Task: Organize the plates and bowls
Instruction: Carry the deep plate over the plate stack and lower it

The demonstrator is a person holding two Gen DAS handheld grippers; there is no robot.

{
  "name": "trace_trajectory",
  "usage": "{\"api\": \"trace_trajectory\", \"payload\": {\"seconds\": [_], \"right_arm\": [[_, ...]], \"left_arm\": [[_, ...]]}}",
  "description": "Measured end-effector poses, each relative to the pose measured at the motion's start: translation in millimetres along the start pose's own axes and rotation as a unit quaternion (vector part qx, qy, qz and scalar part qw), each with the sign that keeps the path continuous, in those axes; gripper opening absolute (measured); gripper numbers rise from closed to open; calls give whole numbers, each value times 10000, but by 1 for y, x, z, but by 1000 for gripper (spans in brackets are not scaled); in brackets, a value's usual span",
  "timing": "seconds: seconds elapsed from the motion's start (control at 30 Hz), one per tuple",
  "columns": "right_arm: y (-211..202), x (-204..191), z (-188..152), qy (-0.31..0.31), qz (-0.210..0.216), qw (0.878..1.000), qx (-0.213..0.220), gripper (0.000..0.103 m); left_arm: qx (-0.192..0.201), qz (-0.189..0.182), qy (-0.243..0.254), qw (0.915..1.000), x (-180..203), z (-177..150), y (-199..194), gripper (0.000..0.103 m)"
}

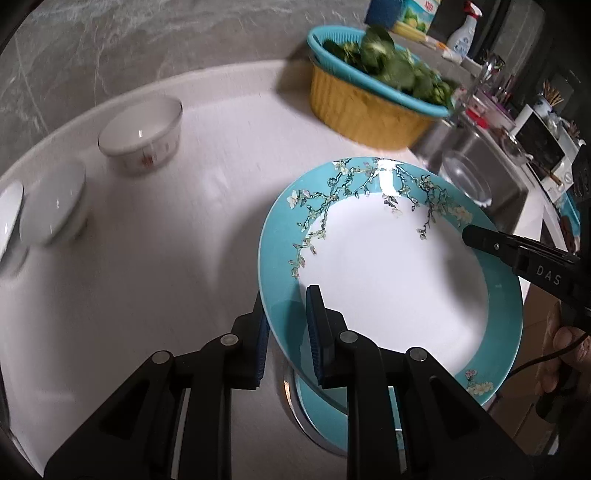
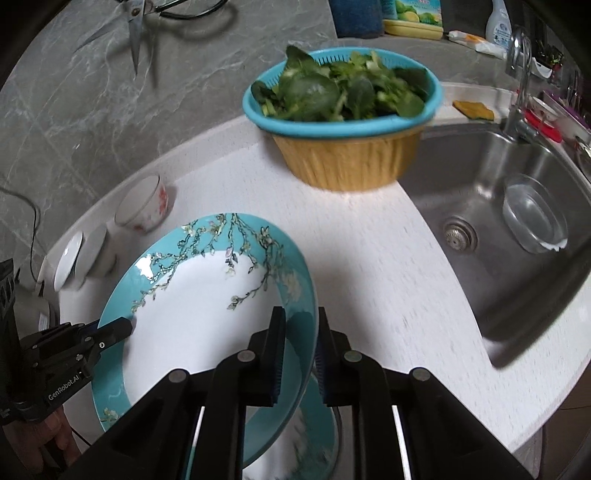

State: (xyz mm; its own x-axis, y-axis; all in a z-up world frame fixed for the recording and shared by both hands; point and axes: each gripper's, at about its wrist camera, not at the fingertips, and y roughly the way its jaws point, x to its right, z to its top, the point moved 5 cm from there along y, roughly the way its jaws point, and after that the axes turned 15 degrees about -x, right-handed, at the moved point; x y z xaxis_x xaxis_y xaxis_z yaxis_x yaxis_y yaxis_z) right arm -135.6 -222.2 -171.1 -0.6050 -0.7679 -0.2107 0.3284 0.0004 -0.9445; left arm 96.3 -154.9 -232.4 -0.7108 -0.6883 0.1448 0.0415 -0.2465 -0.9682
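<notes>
1. Left gripper clamped on the near-left rim of the plate; one pad on top of the rim, the other under it.
2. Right gripper clamped on the plate's opposite rim, one finger on each side of the edge. In the left view its black fingers reach onto the rim from the right.
3. Plate: teal rim with blossom branches, white centre. Held off the counter between both grippers, tilted.
4. Second teal plate lies directly below the held one, mostly hidden; only its near edge shows.
5. A hand with a cable shows at the right edge of the left view, behind the right gripper.
6. Counter is white and speckled, curved back edge against a grey marble wall.
7. Far left on the counter: two white bowls close together, tipped on their sides; contact unclear.
8. Just beyond them, a patterned bowl, white with red marks, standing apart.
9. Sink to the right, steel, with a clear glass bowl inside near the drain.
10. Back of the counter beside the sink: teal strainer full of greens, nested in a yellow basin.
11. Scissors hang on the wall, upper left of the right view.
12. Tap behind the sink, bottles further back, blurred.
</notes>
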Motion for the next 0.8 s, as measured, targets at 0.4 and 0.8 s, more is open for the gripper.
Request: {"api": "trace_trajectory", "payload": {"seconds": [0.4, 0.8], "right_arm": [[23, 4, -50, -550, -10, 9983, -215, 17], [34, 4, -65, -1076, -300, 9936, -148, 19]], "left_arm": [[-183, 220, -424, 9987, 22, -66, 21, 17], [-193, 437, -443, 9979, 25, -84, 37, 20]]}}
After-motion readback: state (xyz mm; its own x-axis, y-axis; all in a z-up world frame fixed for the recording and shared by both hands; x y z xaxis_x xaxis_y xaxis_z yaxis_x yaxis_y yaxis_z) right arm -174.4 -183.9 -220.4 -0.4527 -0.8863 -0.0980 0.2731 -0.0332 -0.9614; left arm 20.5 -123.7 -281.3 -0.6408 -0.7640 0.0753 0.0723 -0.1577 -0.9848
